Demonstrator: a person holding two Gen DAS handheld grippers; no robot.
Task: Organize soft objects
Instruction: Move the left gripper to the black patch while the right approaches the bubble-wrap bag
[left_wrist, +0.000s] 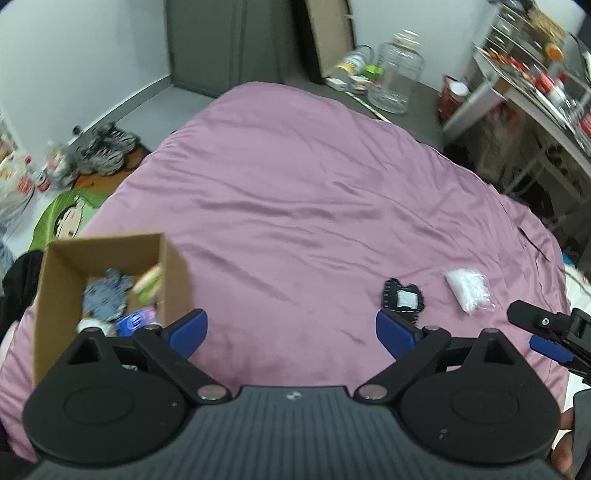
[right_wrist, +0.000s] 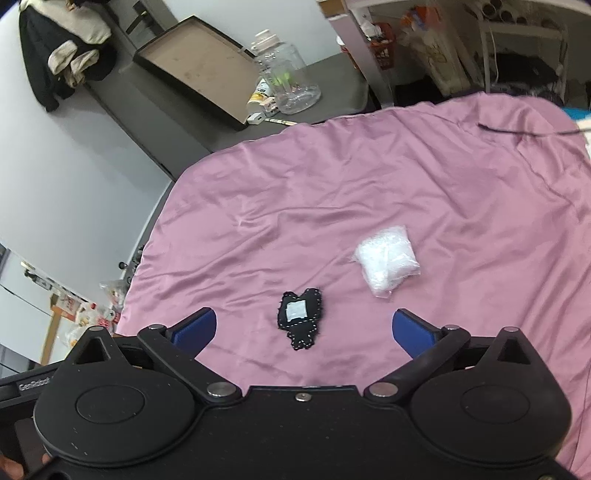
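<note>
a bed covered in a wrinkled mauve satin sheet (left_wrist: 295, 192) carries an open cardboard box (left_wrist: 173, 273), a black stitched felt pouch (right_wrist: 301, 317), and a clear bag of white filling (right_wrist: 388, 260) beside it.

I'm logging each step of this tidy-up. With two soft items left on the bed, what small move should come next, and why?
Probably lower the right gripper onto the black felt patch and close on it. Its fingers are open and empty, and the patch lies between them, nearer than the white plastic bag. The cardboard box already holds other items.
</note>
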